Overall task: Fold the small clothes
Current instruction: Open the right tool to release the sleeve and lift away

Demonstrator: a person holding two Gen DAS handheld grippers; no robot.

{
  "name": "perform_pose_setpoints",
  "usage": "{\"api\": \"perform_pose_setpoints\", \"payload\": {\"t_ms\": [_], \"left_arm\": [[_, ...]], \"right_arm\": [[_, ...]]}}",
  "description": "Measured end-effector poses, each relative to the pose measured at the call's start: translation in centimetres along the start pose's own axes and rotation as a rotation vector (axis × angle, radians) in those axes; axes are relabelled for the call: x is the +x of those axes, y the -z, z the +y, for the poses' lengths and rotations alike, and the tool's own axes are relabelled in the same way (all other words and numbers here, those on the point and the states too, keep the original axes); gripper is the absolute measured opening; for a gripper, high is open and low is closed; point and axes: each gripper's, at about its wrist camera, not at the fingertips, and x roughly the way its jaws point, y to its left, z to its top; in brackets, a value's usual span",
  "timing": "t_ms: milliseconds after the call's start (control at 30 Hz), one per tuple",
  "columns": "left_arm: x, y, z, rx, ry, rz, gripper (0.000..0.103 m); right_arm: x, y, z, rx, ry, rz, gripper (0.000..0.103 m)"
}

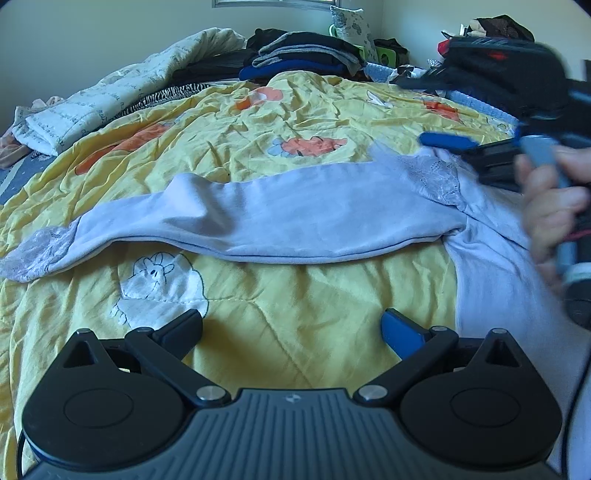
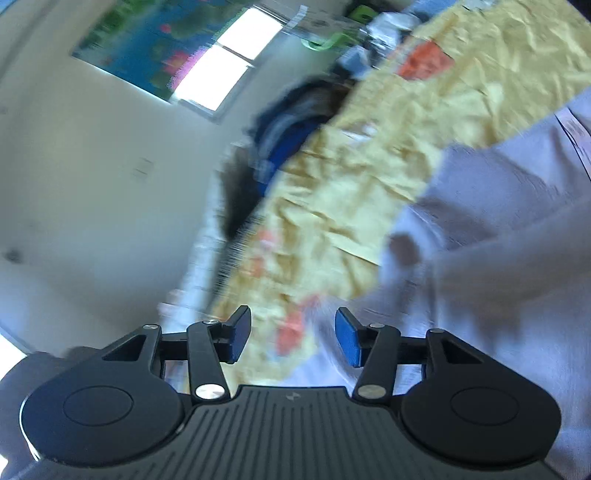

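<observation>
A pale lilac garment (image 1: 280, 218) with lace trim lies spread across a yellow quilt (image 1: 295, 314), one long part folded over toward the left. My left gripper (image 1: 291, 332) is open and empty, low over the quilt just in front of the garment. My right gripper (image 1: 454, 142) shows at the right in the left wrist view, blurred, over the garment's lace end. In the right wrist view my right gripper (image 2: 291, 339) is open and empty, tilted, with the garment (image 2: 498, 240) to its right.
A stack of dark folded clothes (image 1: 299, 55) sits at the far side of the bed. A white quilted blanket (image 1: 122, 92) lies at the far left. More clutter (image 1: 491, 33) is at the far right. A window (image 2: 225, 66) and wall show in the right wrist view.
</observation>
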Motion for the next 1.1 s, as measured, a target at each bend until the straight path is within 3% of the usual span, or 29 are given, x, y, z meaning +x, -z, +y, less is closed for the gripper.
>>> {"api": "perform_pose_setpoints", "payload": {"t_ms": [67,300,400,467,533,567,633,733,933,1033,1100], "left_arm": [[-0.1,-0.1,0.2,-0.013,0.001,0.0,0.103],[-0.6,0.0,0.2,-0.012,-0.01,0.002,0.103],[-0.8,0.0,0.8,-0.034,-0.019,-0.012,0.103],[-0.6,-0.2,1.1,-0.057,0.003,0.001,0.103],[-0.5,-0.2,1.3,-0.07,0.024,0.011,0.103],[-0.7,-0.2,1.3,-0.072,0.027,0.006,0.103],[-1.1,-0.1,1.3,-0.068,0.022,-0.011,0.103],[-1.1,-0.1,1.6,-0.075,0.02,-0.004,0.103],[-1.2,-0.1,2.4,-0.137,0.007,-0.011,0.103],[-1.2,-0.1,2.6,-0.147,0.001,-0.005,0.103],[-1.2,0.0,2.7,-0.144,-0.01,-0.006,0.103]], "right_arm": [[-1.3,0.0,0.5,-0.019,-0.006,-0.014,0.061],[-0.9,1.3,-0.9,0.007,0.186,0.088,0.063],[-2.0,1.8,0.0,-0.009,0.144,0.059,0.062],[-2.6,2.3,0.9,-0.066,0.131,0.04,0.074],[-2.4,2.5,0.9,-0.091,0.181,0.061,0.073],[-2.0,2.3,0.6,-0.086,0.217,0.097,0.066],[-1.9,2.5,0.8,-0.097,0.253,0.105,0.064],[-4.0,3.6,3.2,-0.237,0.25,0.069,0.065],[-9.1,7.9,7.4,-0.648,0.402,-0.013,0.073],[-11.4,9.2,7.4,-0.733,0.471,-0.035,0.076],[-13.3,9.7,6.5,-0.713,0.486,-0.041,0.078]]}}
